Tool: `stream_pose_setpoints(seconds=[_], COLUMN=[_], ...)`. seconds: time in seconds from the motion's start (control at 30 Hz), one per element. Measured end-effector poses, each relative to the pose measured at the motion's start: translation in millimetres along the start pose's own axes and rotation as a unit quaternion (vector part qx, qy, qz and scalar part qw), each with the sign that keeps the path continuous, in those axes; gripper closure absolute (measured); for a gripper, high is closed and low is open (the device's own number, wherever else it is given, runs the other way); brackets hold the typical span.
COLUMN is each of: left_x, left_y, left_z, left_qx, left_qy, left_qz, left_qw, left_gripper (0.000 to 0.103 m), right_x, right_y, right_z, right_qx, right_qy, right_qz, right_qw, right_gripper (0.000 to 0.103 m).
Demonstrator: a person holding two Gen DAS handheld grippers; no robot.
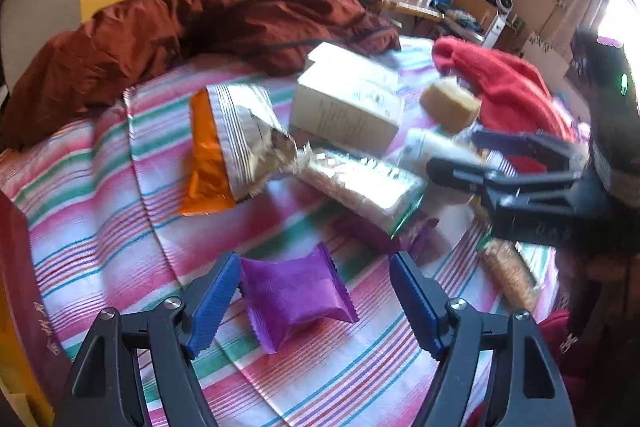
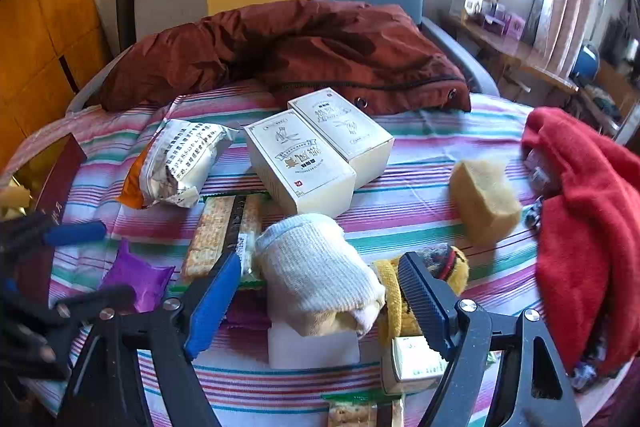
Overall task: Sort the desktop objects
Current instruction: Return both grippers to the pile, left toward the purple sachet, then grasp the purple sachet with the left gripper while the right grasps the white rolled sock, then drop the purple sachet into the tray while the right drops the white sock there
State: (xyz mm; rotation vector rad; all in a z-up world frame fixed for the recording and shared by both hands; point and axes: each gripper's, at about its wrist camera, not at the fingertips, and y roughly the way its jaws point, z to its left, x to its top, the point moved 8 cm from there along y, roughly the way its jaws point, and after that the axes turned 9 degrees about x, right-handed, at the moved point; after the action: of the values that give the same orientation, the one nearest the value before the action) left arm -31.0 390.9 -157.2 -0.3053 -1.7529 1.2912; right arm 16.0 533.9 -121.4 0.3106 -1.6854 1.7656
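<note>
Two cream cardboard boxes (image 2: pixel 316 151) lie side by side on the striped pink cloth (image 2: pixel 420 211). Left gripper (image 1: pixel 316 301) stands spread around a shiny purple snack packet (image 1: pixel 298 297); right gripper (image 2: pixel 320 299) gapes over a rolled white knit sock (image 2: pixel 316 267).

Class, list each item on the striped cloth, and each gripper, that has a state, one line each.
Left gripper: open, straddling the purple packet.
Purple foil snack packet: sealed, lying flat.
Right gripper: open around the white sock.
Rolled white knit sock: rolled up, lying on its side.
Two cream cardboard boxes: closed.
Orange-and-silver snack bag: crumpled.
</note>
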Motion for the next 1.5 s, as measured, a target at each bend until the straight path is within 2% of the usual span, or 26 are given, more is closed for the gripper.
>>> stream_pose_setpoints(seconds=[0.1, 0.2, 0.23, 0.3, 0.37, 0.4, 0.57, 0.6, 0.77, 0.97, 1.17, 1.3, 1.4, 1.5], left_x=[-7.7, -16.1, -16.2, -16.6, -17.0, -16.8, -18.1, -17.8, -18.6, -22.9, -32.8, -47.2, -59.3, -67.4], left_y=[12.7, 24.6, 23.2, 22.2, 19.8, 17.8, 10.8, 8.3, -11.2, -53.2, -94.9, -118.6, -131.3, -139.6], left_z=[2.4, 8.4, 8.6, 11.4, 15.3, 17.6, 20.5, 20.7, 19.3, 36.4, 86.8, 133.1, 174.0, 225.5], left_qx=[0.019, 0.023, 0.021, 0.031, 0.026, 0.025, 0.007, 0.004, 0.003, 0.006, 0.037, 0.073, 0.110, 0.152], left_qy=[0.005, -0.004, -0.002, -0.002, -0.009, -0.015, -0.023, -0.025, -0.016, -0.045, -0.099, -0.144, -0.172, -0.210], left_qz=[0.015, 0.031, 0.023, 0.020, 0.016, 0.012, -0.002, -0.005, -0.031, -0.064, -0.090, -0.104, -0.110, -0.112], left_qw=[0.9997, 0.9992, 0.9995, 0.9993, 0.9995, 0.9995, 0.9997, 0.9997, 0.9994, 0.9969, 0.9903, 0.9814, 0.9726, 0.9593], left_gripper=[0.025, 0.027, 0.028, 0.036, 0.041, 0.044, 0.051, 0.057, 0.057, 0.057, 0.057, 0.057, 0.057, 0.056], right_x=[-3.3, -4.4, -3.8, -4.9, -7.2, -7.6, -8.5, -7.9, 2.6, 17.1, 20.9, 19.3, 20.7, 25.9], right_y=[8.9, 15.0, 16.9, 21.2, 24.5, 24.8, 21.1, 19.6, 0.6, -22.0, -34.7, -36.9, -38.8, -38.1], right_z=[-5.9, -4.9, -4.5, -4.0, -1.9, -1.8, -1.0, -1.5, -0.1, 9.9, 56.2, 105.1, 151.1, 206.9], right_qx=[-0.010, 0.008, 0.009, 0.007, 0.020, 0.018, 0.018, 0.020, 0.035, 0.078, 0.135, 0.171, 0.201, 0.237], right_qy=[0.007, 0.015, 0.014, 0.013, 0.014, 0.011, 0.008, 0.011, 0.023, 0.028, 0.001, -0.031, -0.062, -0.088], right_qz=[0.014, 0.020, 0.021, 0.027, 0.034, 0.035, 0.030, 0.027, -0.020, -0.069, -0.078, -0.065, -0.058, -0.050], right_qw=[1.000, 1.000, 1.000, 1.000, 0.999, 0.999, 0.999, 0.999, 0.999, 0.994, 0.988, 0.983, 0.976, 0.966], right_gripper=[0.019, 0.019, 0.019, 0.020, 0.027, 0.035, 0.042, 0.043, 0.043, 0.043, 0.043, 0.043, 0.043, 0.043])
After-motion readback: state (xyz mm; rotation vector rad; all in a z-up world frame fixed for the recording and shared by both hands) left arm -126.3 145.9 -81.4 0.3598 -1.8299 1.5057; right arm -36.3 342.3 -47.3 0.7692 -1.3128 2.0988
